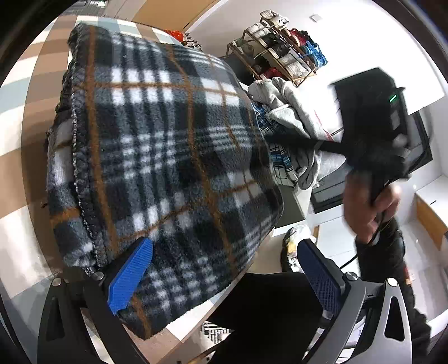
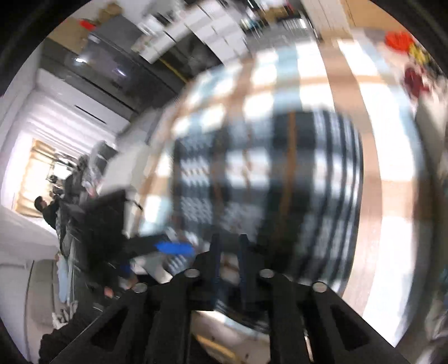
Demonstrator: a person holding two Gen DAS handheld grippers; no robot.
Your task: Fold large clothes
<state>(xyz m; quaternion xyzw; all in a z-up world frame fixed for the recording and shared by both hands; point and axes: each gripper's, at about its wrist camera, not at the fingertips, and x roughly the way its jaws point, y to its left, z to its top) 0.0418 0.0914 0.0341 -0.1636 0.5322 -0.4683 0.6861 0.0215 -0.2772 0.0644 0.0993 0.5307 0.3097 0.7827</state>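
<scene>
A: Where is the plaid fleece [image 1: 168,156] sitting?

B: Folded on the checked tablecloth [image 1: 36,156], near the table's front edge. A clothes heap [image 1: 291,131] is lying just behind it, a shoe rack [image 1: 280,53] standing farther back against the white wall.

A: The tongs?

B: The left gripper [image 1: 224,268] is gaping wide, one blue pad [image 1: 130,275] touching the fleece. The right gripper [image 2: 228,268] is nearly pressed together, the picture being blurred.

A lab-like workroom: checkered table [image 1: 33,92], wooden sample rack [image 1: 282,47], clothes pile [image 1: 291,117], white cabinets [image 2: 196,25].
</scene>
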